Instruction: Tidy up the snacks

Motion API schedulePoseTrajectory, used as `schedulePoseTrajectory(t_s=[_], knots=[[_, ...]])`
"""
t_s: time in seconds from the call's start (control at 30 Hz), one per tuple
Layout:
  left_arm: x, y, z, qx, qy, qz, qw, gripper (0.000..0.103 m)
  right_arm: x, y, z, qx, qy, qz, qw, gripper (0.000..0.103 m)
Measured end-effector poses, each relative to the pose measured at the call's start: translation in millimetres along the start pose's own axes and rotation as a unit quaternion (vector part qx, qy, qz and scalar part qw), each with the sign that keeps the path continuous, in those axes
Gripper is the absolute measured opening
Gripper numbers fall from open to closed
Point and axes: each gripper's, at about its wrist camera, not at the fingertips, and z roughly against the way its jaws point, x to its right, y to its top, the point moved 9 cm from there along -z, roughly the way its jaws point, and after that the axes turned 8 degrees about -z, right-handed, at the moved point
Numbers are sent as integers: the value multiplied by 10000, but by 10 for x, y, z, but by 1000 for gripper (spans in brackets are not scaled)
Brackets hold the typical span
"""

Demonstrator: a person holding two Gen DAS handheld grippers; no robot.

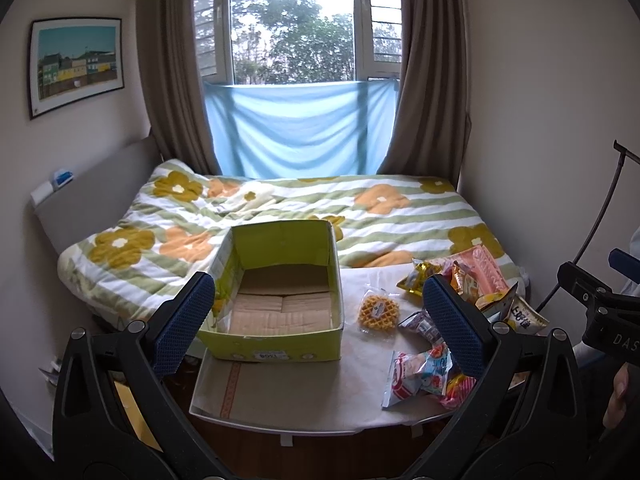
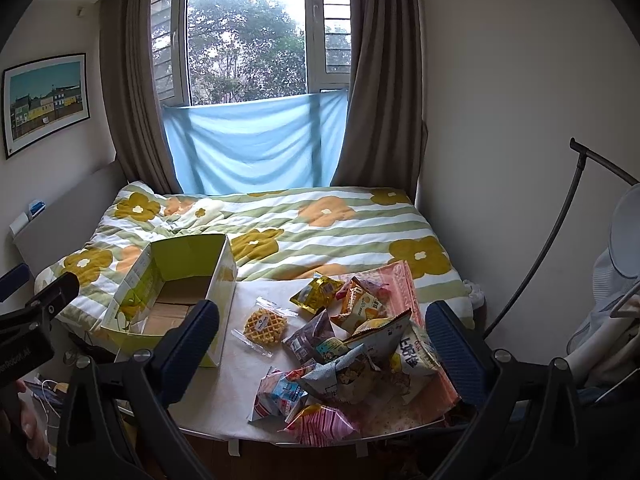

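Note:
An empty yellow-green cardboard box (image 1: 280, 292) (image 2: 176, 292) stands open on the left of a small white table (image 1: 304, 388) (image 2: 240, 400). A wrapped waffle (image 1: 378, 311) (image 2: 266, 326) lies just right of the box. Further right sits a heap of snack packets (image 1: 460, 320) (image 2: 360, 344), among them a gold pouch (image 2: 316, 294), a white chip bag (image 2: 416, 356) and a pink striped pack (image 2: 320, 426). My left gripper (image 1: 320, 320) hangs open above the box and waffle. My right gripper (image 2: 324, 344) hangs open over the heap. Neither holds anything.
Behind the table lies a bed with a flowered, striped quilt (image 1: 280, 208) (image 2: 300, 224), under a curtained window. A black curved stand (image 2: 560, 240) and a white mesh item (image 2: 616, 280) stand at the right wall. Wooden floor shows in front of the table.

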Motion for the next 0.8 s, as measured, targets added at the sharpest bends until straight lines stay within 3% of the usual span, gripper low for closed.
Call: schedulePoseTrajectory(t_s=[0.8], knots=[[52, -11, -52, -37, -33, -4, 10000, 103, 0, 3, 0, -8, -2, -5, 10000, 103]])
